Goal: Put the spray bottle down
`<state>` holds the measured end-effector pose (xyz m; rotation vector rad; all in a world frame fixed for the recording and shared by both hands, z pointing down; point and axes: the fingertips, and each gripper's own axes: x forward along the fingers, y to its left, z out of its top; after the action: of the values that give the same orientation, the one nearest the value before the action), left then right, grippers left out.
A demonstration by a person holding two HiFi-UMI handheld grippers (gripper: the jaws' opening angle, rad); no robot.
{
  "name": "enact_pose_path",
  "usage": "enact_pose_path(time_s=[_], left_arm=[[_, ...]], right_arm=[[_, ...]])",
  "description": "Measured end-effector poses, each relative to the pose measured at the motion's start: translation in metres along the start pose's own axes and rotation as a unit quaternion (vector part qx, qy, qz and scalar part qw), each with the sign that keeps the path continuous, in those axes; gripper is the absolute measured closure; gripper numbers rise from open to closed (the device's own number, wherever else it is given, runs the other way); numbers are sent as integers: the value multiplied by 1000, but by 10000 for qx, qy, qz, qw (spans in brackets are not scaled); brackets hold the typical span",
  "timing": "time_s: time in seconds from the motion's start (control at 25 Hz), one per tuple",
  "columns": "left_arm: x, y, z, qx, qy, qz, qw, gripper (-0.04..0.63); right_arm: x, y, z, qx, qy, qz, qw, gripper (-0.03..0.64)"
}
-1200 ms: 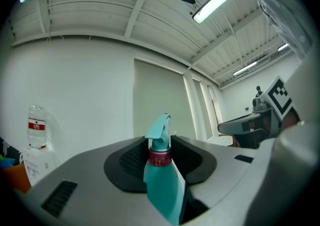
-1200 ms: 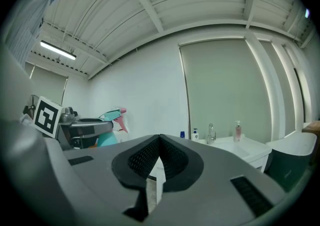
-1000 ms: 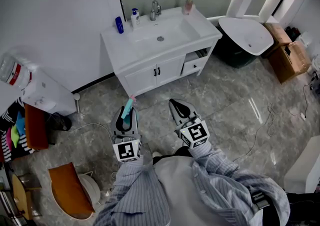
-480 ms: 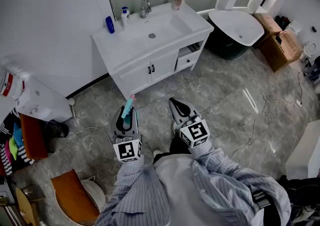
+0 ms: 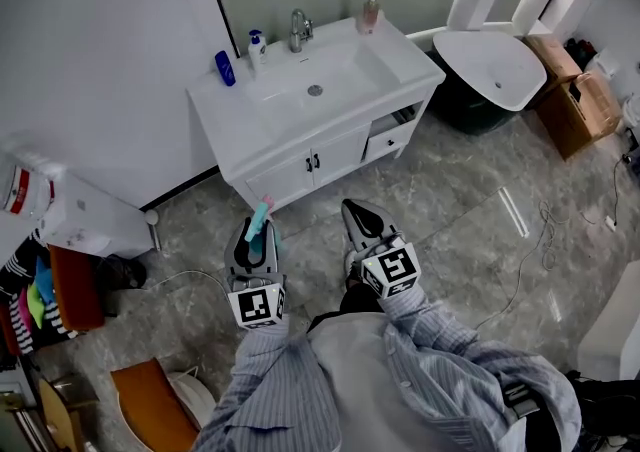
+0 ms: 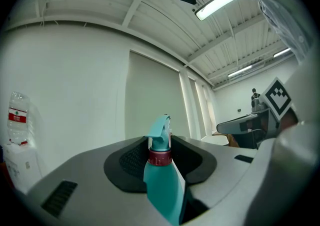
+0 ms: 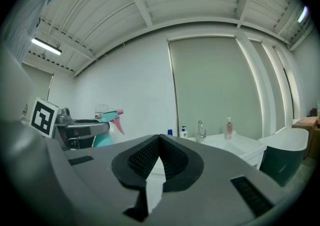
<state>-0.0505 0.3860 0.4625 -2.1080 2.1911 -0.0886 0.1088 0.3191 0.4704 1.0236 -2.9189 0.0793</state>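
Two grippers out front, both pointing level. The left gripper (image 5: 254, 237) has its jaws clamped on the teal spray bottle (image 6: 163, 182), squeezing the body just below the dark red collar (image 6: 159, 157), with the trigger head poking past the tips. So the bottle's up in the air over the floor (image 5: 450, 210), not set down yet. The right gripper (image 5: 361, 217) has its jaws closed at the tips with nothing between them.

My guess is it's thin plastic: light, smooth, a bit squashy and slippery. I can't tell how full it is. The body under the collar seems the sensible place to hold, and it probably wants to land flat on its base or it'll tip.

Further off, the vanity surface (image 5: 410, 45) carries a blue bottle (image 5: 225, 68), a white pump bottle (image 5: 257, 43) and a pink pump bottle (image 5: 370, 10) around the sink basin (image 5: 330, 75), which looks empty. Past that, the bathtub (image 5: 500, 65) looks empty too. There's also an open cardboard box (image 5: 578, 110), contents unclear.
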Motion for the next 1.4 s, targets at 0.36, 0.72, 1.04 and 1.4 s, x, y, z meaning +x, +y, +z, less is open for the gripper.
enact_pose_path(time_s=[0.36,0.72,1.04,1.4], left_arm=[[146,-18,5,93,47,-90,9999,462],[268,-57,6,110,213,-322,9992,462],[312,-57,-5,184,410,-224,9987,462],[356,-27,-23,67,412,-236,9988,462]], right_arm=[[91,-115,14,68,-29,112,9999,601],[129,-233,8,340,8,-94,9994,601],[160,-272,1,449,68,25,9990,601],[209,-281,0,336,184,80,9992,601]])
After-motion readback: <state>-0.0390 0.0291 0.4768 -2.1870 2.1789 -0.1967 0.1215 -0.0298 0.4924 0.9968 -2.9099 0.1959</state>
